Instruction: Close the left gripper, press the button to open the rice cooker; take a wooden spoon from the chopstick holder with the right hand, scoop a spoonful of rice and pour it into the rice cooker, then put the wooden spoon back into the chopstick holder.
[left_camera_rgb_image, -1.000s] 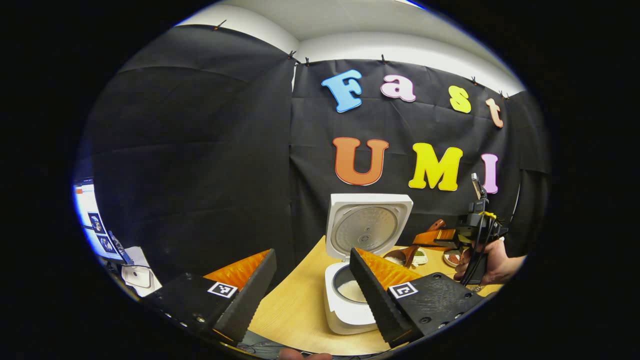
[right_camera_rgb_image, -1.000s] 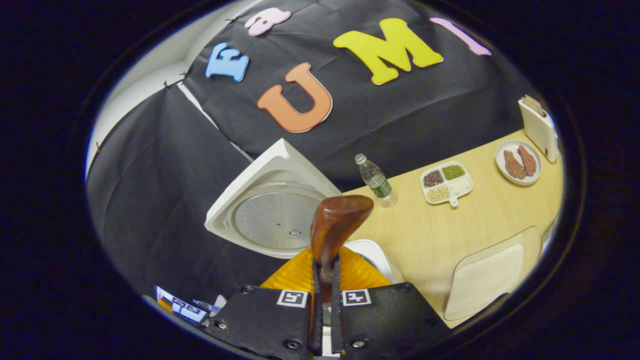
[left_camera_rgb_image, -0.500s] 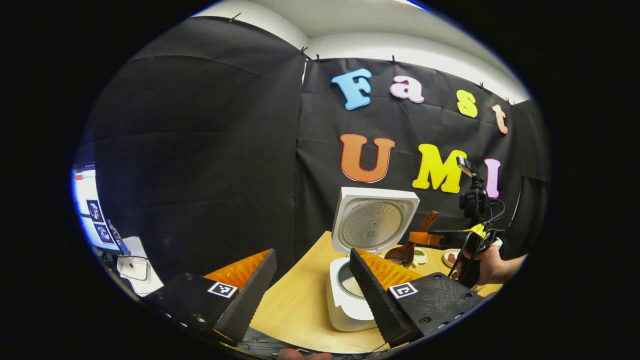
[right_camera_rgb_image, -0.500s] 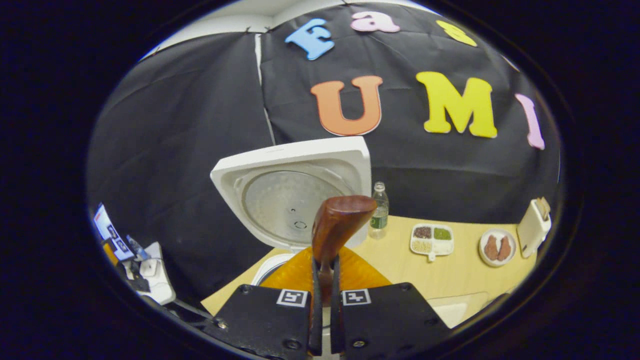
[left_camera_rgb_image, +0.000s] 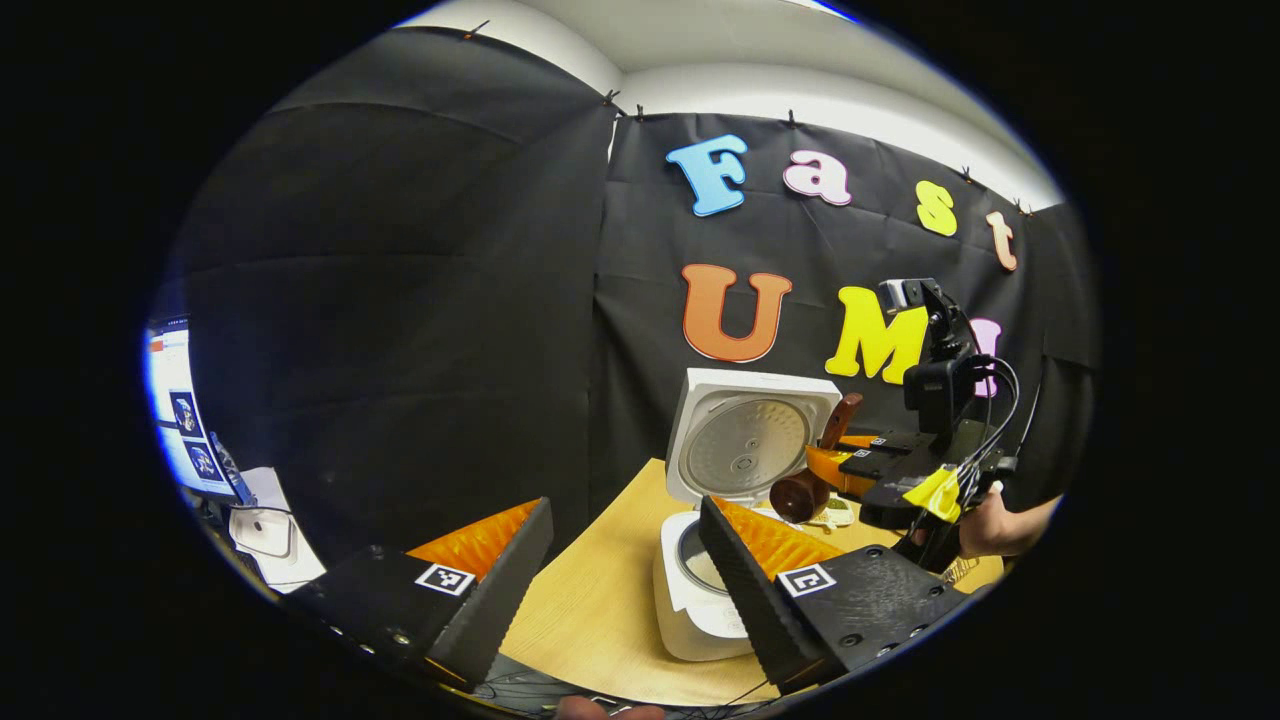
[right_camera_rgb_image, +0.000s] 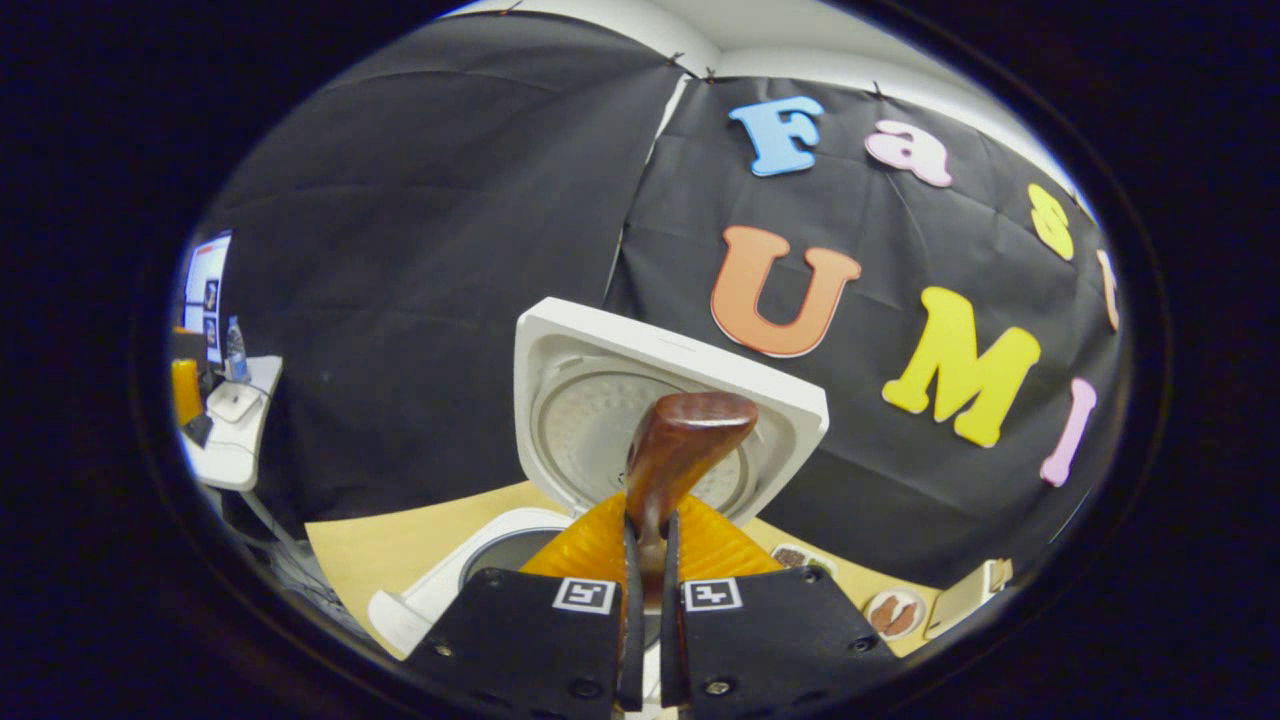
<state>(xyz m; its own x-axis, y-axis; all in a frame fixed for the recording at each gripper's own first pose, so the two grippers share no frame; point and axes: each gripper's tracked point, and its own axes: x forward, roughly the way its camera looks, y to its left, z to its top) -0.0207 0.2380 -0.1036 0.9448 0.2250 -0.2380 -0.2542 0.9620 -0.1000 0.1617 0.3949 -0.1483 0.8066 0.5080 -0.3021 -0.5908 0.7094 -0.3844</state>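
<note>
The white rice cooker (left_camera_rgb_image: 690, 610) stands on the wooden table (left_camera_rgb_image: 590, 610) with its lid (left_camera_rgb_image: 750, 445) raised upright. My left gripper (left_camera_rgb_image: 625, 505) hangs open in front of it, fingers wide apart, holding nothing. Beyond the cooker, my right gripper (left_camera_rgb_image: 835, 470), held by a hand (left_camera_rgb_image: 990, 525), is shut on the wooden spoon (left_camera_rgb_image: 800, 492), whose rounded end tilts down above the cooker's far side. In the right gripper view, the right gripper (right_camera_rgb_image: 645, 540) clamps the spoon (right_camera_rgb_image: 685, 445), which rises in front of the lid (right_camera_rgb_image: 590, 400) and above the cooker's pot opening (right_camera_rgb_image: 500, 555).
At the table's far right stand a white chopstick holder (right_camera_rgb_image: 965, 597), a plate with brown pieces (right_camera_rgb_image: 890, 612) and a divided dish (right_camera_rgb_image: 795, 555). Off the table's left side a desk (right_camera_rgb_image: 235, 425) carries a screen (left_camera_rgb_image: 185, 430).
The right gripper has risen and rolled with the spoon, swinging from facing the table's right side to facing the cooker's lid. The left gripper has barely moved.
</note>
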